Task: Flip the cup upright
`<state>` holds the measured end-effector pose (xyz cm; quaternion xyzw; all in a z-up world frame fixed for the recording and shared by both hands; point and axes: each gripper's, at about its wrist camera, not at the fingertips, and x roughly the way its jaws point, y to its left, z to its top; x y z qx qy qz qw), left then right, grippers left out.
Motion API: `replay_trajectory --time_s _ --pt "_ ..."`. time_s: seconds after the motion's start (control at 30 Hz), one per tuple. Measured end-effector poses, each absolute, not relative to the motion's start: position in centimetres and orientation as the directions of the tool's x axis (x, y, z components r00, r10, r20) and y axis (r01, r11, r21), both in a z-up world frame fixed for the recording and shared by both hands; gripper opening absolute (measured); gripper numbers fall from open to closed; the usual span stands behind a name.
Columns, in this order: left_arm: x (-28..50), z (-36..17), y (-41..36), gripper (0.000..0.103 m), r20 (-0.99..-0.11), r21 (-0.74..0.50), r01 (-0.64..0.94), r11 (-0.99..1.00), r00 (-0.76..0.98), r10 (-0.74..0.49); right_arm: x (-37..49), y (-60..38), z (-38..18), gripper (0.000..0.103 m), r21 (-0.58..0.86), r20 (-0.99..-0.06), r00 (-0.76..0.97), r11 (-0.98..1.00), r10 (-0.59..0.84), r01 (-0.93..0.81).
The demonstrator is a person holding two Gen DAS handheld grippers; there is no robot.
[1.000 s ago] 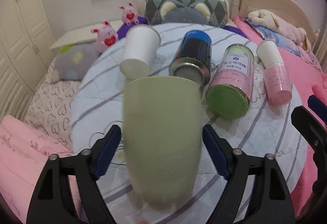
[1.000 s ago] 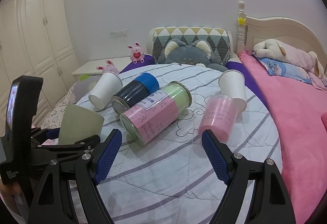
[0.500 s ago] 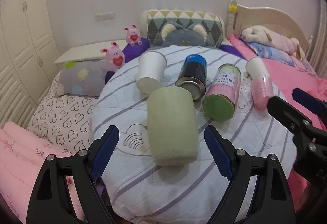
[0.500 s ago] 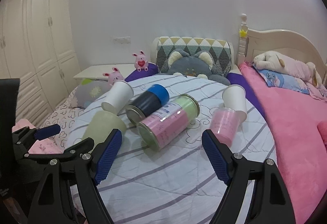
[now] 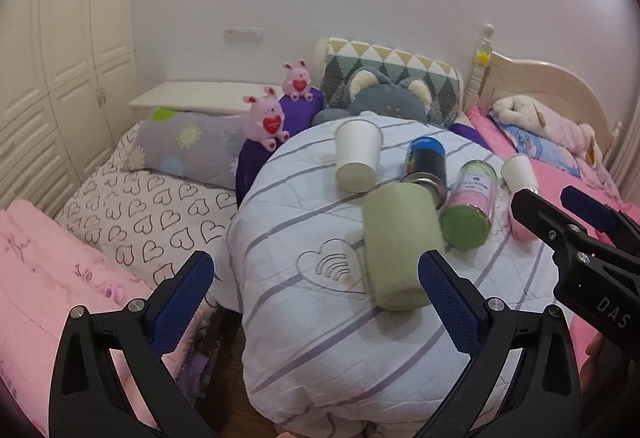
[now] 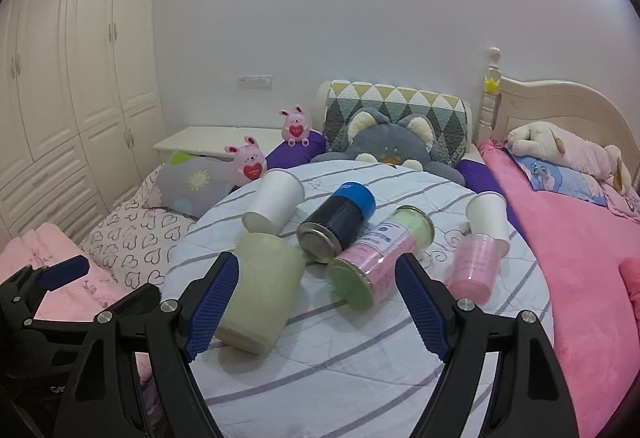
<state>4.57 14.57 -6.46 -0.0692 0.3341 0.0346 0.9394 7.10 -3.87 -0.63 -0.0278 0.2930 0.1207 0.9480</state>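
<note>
On the striped quilt (image 5: 320,318) beside a pink bed (image 6: 580,258), both hand-held grippers (image 5: 316,302) (image 6: 316,298) gape apart, holding nothing.

pale green cup (image 5: 398,246), white quilt (image 5: 304,318) with lilac stripes, blue-capped can (image 6: 340,222).

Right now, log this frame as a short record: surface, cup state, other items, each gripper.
surface: round table under a striped quilted cover
green cup: standing with its wider end down, free of both grippers
other items: white paper cup, dark can, pink-and-green jar, all on their sides
left gripper: open, empty
right gripper: open, empty
</note>
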Motion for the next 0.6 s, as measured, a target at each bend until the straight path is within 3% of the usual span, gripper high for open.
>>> replay_trajectory --time_s 0.6 --pt "6.5 -9.0 16.4 0.103 -0.691 -0.046 -0.106 0.993 0.722 0.045 10.9 -0.1 -2.9 0.082 0.074 -0.656 0.715 0.964 0.240 -0.256"
